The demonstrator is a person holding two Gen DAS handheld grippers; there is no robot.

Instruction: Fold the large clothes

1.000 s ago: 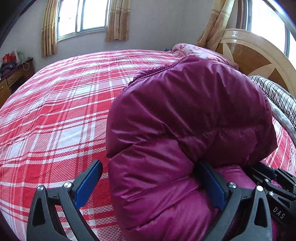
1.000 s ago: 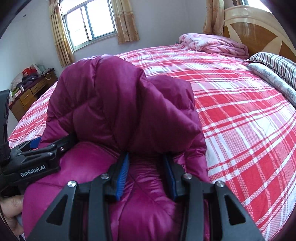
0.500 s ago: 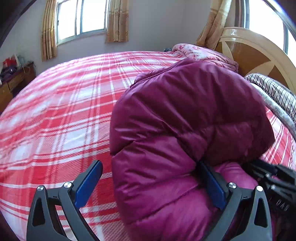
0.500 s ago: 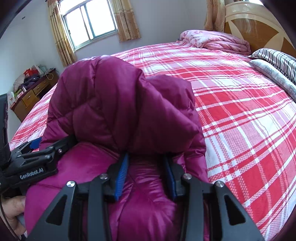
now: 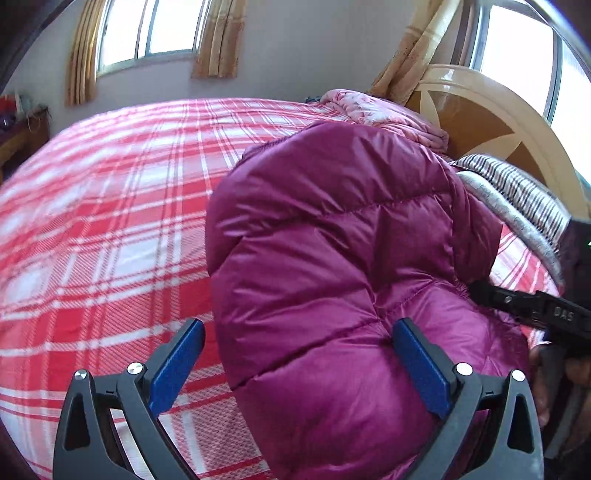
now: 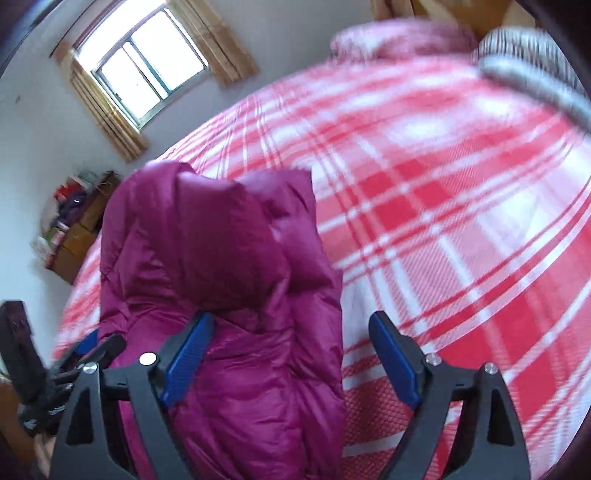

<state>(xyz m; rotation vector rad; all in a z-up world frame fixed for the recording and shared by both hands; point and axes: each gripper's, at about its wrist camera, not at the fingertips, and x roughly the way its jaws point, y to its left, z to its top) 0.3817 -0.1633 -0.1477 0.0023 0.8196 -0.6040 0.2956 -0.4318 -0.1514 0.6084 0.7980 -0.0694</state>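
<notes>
1. Magenta, glossy quilted nylon fills the near ground of both wrist views: a puffy down jacket [image 5: 332,277] lies folded into a thick bundle on the red-and-white plaid bedspread [image 5: 110,229], near the bed edge closest to the person.
2. By its look, the jacket will handle light and very soft, but springy and slick: the shell may slide between pads, and the trapped air will push a fold back open. A pinch on a stitched quilting seam or the doubled hem edge should hold better than one on a smooth puffed panel.
3. The left gripper [image 5: 295,365] has its blue-padded fingers [image 5: 417,365] spread wide. The right-hand pad touches the jacket's side, the other hangs over bare bedspread, so it clamps nothing.
4. The right gripper [image 6: 291,358] has just been opening. Its fingers [image 6: 188,354] now stand wide and released, one pad resting against the jacket's near fold, the other over the bedspread, with only the bundle's edge lying between them.
5. Farther back, a crumpled pink quilt [image 5: 376,114] and striped grey pillows [image 5: 517,195] sit by the curved wooden headboard [image 5: 491,122], well apart from the jacket's far end.
6. Beyond, yellow-curtained windows [image 5: 155,33] light the pale wall.
</notes>
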